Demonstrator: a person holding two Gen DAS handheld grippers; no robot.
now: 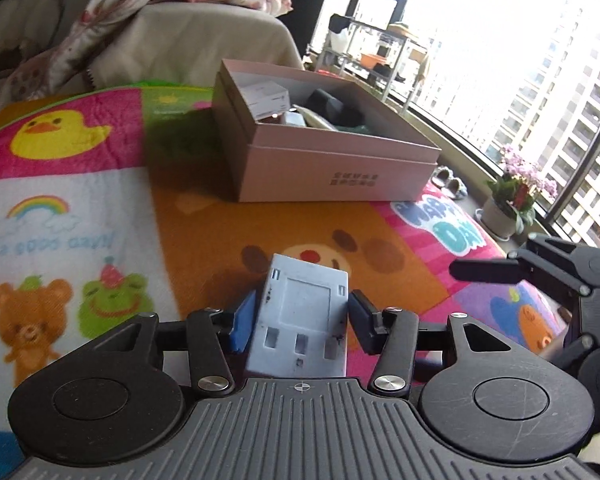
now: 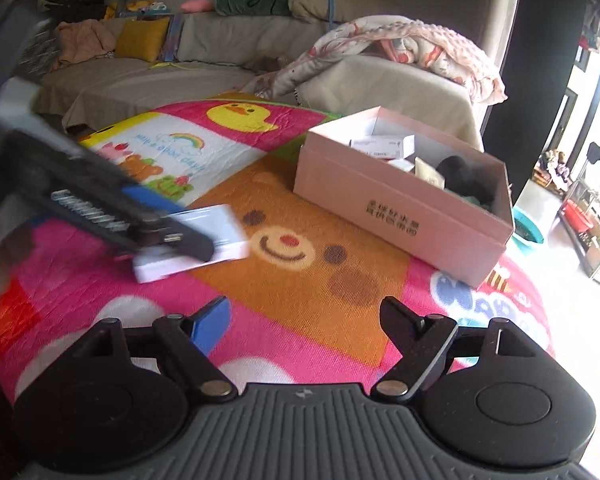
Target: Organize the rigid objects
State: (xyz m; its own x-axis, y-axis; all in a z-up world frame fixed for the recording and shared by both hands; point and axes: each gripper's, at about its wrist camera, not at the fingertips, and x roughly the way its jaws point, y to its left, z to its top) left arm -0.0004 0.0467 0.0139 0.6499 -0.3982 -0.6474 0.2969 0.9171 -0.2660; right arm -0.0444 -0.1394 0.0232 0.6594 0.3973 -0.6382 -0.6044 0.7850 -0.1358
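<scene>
The left gripper (image 1: 300, 316) pinches the white block (image 1: 300, 320) between its 2 pads, low over the cartoon blanket (image 1: 80, 208). The right gripper (image 2: 304, 320) is spread wide and holds nothing. To do this well, keep a firm squeeze and carry the white block to the far pink box (image 1: 324, 168), then let go inside.

right gripper (image 2: 304, 320): empty, jaws apart | left gripper (image 2: 188, 236): on white box (image 2: 220, 236) | pink box (image 2: 400, 216): behind
</scene>
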